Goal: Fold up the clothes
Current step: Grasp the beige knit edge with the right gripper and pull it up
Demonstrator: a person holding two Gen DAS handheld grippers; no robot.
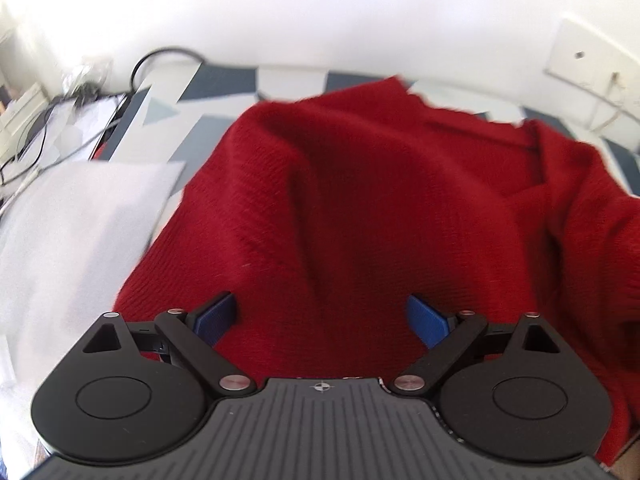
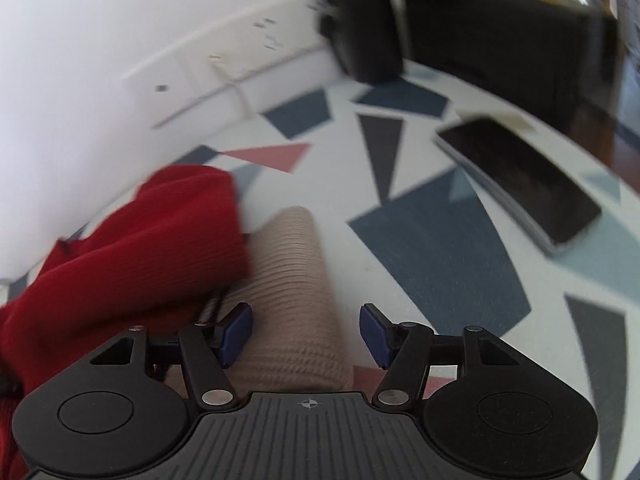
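I am holding my left claw open over the red sweater | my right claw is gaping open over a beige knit on the tabletop

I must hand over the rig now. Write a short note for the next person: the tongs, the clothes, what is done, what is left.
Left tongs: open, empty, over the red sweater.
Right tongs: open, empty, over a beige ribbed cuff beside the red cloth.
Sweater lies bunched and rumpled on the patterned table; no neat fold visible.
A phone lies to the right of the clothes.
Left to do: spread the sweater flat, fold it.
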